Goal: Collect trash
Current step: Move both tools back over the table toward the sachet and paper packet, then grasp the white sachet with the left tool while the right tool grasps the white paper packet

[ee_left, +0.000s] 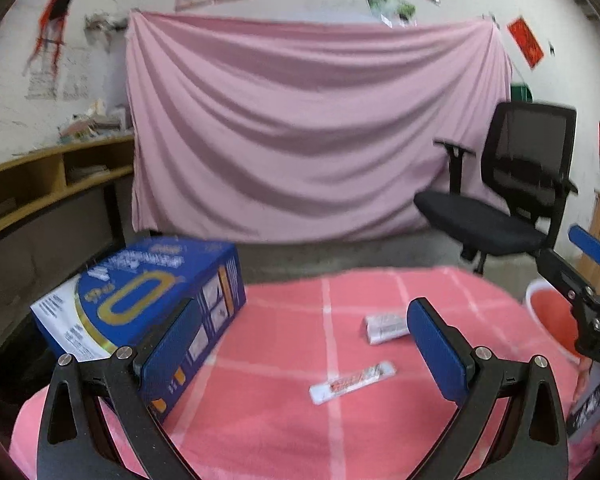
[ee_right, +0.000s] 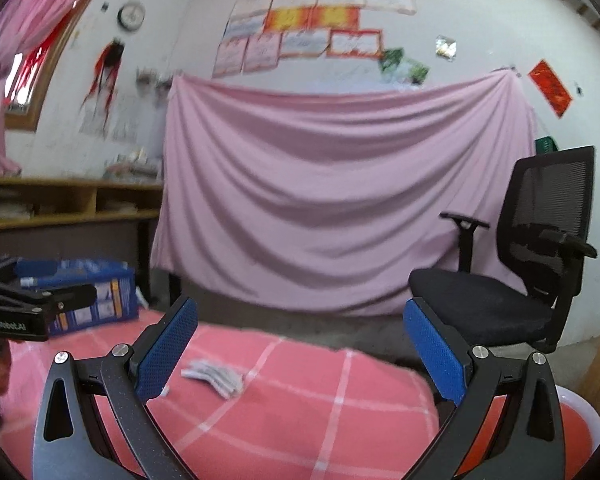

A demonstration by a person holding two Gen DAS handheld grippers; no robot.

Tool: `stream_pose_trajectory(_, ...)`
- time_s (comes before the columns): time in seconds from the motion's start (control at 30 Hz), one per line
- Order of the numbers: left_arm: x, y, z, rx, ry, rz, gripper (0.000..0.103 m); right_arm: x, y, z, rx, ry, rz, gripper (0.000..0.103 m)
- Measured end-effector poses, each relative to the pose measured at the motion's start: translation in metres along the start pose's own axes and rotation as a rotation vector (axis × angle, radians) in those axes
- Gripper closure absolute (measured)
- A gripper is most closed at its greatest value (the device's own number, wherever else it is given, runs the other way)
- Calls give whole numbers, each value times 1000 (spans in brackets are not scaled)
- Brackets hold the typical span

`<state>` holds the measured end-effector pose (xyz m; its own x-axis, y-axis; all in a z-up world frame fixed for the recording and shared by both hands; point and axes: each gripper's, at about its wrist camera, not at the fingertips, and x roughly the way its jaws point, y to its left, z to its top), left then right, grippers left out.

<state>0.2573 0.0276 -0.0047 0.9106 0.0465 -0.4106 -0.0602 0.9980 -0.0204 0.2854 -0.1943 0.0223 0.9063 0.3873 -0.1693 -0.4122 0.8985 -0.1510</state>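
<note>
Two pieces of trash lie on the pink checked tablecloth (ee_left: pixel 260 420): a long white and red wrapper (ee_left: pixel 352 382) and a crumpled white wrapper (ee_left: pixel 386 327) beyond it. The crumpled one also shows in the right wrist view (ee_right: pixel 214 376). My left gripper (ee_left: pixel 304 344) is open and empty, above the table just short of both wrappers. My right gripper (ee_right: pixel 300 352) is open and empty, above the table's right part; it shows at the right edge of the left wrist view (ee_left: pixel 588 280). A red bin with a white rim (ee_left: pixel 552 316) stands at the table's right side, also under my right gripper (ee_right: pixel 580 432).
A blue cardboard box (ee_left: pixel 148 300) stands on the table's left side, close to my left finger. A black office chair (ee_left: pixel 512 200) stands beyond the table at the right. A pink sheet (ee_left: pixel 312 128) hangs on the back wall. A wooden shelf (ee_left: pixel 40 184) runs along the left.
</note>
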Motion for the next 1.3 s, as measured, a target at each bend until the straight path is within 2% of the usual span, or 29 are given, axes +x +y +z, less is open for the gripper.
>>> stream_pose_trajectory(0.23, 30, 6, -9, -9, 191, -104, 2, 34, -2, -12, 20, 192, 28, 0)
stream_pose_trajectory(0.33, 40, 9, -12, -25, 249, -137, 3, 48, -9, -18, 57, 275, 35, 0)
stream_pose_trajectory(0.47, 50, 6, -11, -19, 312, -189, 3, 59, -16, -24, 100, 343, 43, 0)
stream_pose_trajectory(0.57, 63, 2, -10, -6, 382, -238, 15, 66, -17, -28, 111, 386, 58, 0)
stream_pose_trajectory(0.63, 74, -1, -11, 12, 439, -254, 32, 73, -16, -31, 104, 427, 72, 0)
stream_pose_trajectory(0.67, 78, -2, -11, 21, 460, -256, 34, 77, -15, -33, 96, 451, 72, 0)
stream_pose_trajectory(0.77, 82, -5, -8, 40, 467, -273, 43, 87, -10, -38, 75, 509, 91, 11)
stream_pose_trajectory(0.83, 83, -9, -7, 63, 475, -289, 63, 90, -7, -40, 64, 535, 97, 15)
stream_pose_trajectory(1.0, 84, -26, -11, 179, 488, -311, 65, 92, -4, -42, 43, 557, 109, 16)
stream_pose_trajectory(1.07, 83, -35, -15, 244, 485, -292, 71, 92, -4, -43, 40, 565, 114, 16)
stream_pose_trajectory(1.1, 82, -38, -17, 263, 481, -292, 78, 94, -5, -43, 39, 568, 116, 16)
stream_pose_trajectory(1.13, 81, -40, -20, 271, 479, -287, 86, 94, -4, -43, 36, 573, 118, 16)
stream_pose_trajectory(1.2, 84, -37, -22, 256, 482, -273, 92, 97, -2, -44, 28, 584, 124, 16)
stream_pose_trajectory(1.27, 87, -32, -23, 216, 488, -274, 92, 98, 2, -43, 12, 584, 130, 18)
stream_pose_trajectory(1.3, 88, -29, -22, 194, 489, -266, 92, 98, 4, -43, 1, 582, 140, 24)
